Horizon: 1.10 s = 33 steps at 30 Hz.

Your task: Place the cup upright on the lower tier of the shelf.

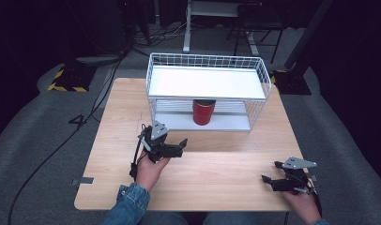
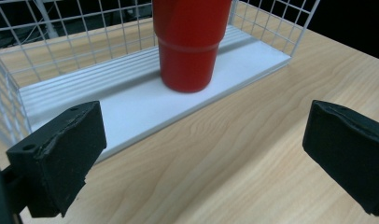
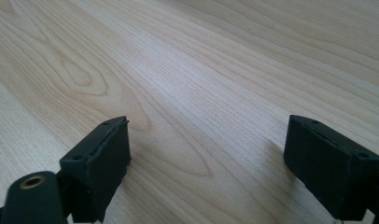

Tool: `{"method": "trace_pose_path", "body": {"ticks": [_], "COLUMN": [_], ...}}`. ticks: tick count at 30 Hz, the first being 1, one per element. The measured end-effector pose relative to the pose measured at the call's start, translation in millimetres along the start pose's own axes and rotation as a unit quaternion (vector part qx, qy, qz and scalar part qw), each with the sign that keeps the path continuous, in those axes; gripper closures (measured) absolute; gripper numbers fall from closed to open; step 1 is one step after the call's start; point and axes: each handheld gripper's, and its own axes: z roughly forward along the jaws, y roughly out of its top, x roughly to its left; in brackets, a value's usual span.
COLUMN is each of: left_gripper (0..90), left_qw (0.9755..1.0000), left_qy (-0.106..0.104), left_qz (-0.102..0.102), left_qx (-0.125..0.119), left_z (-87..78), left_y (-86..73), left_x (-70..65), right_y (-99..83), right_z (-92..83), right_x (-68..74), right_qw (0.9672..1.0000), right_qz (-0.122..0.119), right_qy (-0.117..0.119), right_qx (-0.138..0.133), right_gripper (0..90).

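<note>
Dark floor and grey carpet surround a light wooden table (image 1: 217,173), with black cables trailing off past its left edge. At the left of the table, in the high view, a hand in a denim sleeve (image 1: 127,204) holds the left gripper (image 1: 179,146), which points toward the rack with its jaws spread wide and nothing between them. Its own view confirms this (the two black pads sit at opposite edges of the frame), with bare wood and the rack's lower shelf showing in the gap.

Toward the far middle of the table stands a white wire rack (image 1: 153,70) with two tiers: a flat white upper shelf (image 1: 205,82) and a lower shelf (image 1: 179,123) beneath it. A red cup (image 1: 203,112) stands upright on the lower shelf, roughly at its centre, its top tucked under the upper shelf. In the left gripper view the cup (image 2: 190,44) rises just beyond the shelf's front edge, ahead of the open jaws and apart from them.

At the right, near the front edge of the table, the other hand holds the right gripper (image 1: 272,174), well apart from the rack and the cup. Its jaws are also wide open and hold nothing; its view shows plain wood grain (image 3: 201,84) between them.
</note>
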Motion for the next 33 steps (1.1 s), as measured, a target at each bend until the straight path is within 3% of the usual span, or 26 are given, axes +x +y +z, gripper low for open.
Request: {"method": "trace_pose_path", "body": {"ticks": [4, 12, 20, 24, 29, 31, 33], "left_gripper": [0.1, 0.1, 0.7, 1.4, 2.7, 2.9, 2.9], "left_qw": [0.9998, 0.9996, 0.9979, 0.9969, 0.9948, 0.9929, 0.9898], "left_qy": [-0.014, -0.014, -0.022, -0.034, -0.03, -0.027, -0.03], "left_qz": [-0.005, 0.012, 0.026, 0.003, -0.014, -0.019, -0.038], "left_qx": [0.009, 0.021, 0.055, 0.071, 0.097, 0.114, 0.134], "left_z": [-12.2, -37.5, -50.0, -50.1, -49.5, -48.5, -45.9], "left_y": [-7.4, -20.2, -36.7, -48.2, -58.7, -62.6, -68.2], "left_x": [1.8, 0.2, -7.1, -5.2, -0.5, 2.5, 5.8], "right_y": [0.0, 0.0, 0.0, 0.0, 0.0, 0.0, 0.0], "right_z": [0.0, 0.0, 0.0, 0.0, 0.0, 0.0, 0.0], "right_x": [0.0, 0.0, 0.1, 0.0, 0.1, 0.1, 0.1], "right_qw": [1.0, 1.0, 1.0, 1.0, 1.0, 1.0, 1.0], "right_qz": [0.0, 0.0, 0.0, 0.0, 0.0, 0.0, 0.0], "right_qy": [0.0, 0.0, 0.0, 0.0, 0.0, 0.0, 0.0], "right_qx": [0.0, 0.0, 0.0, 0.0, 0.0, 0.0, 0.0], "right_gripper": [14.6, 14.6, 14.6, 14.7, 14.6, 14.6, 14.6]}}
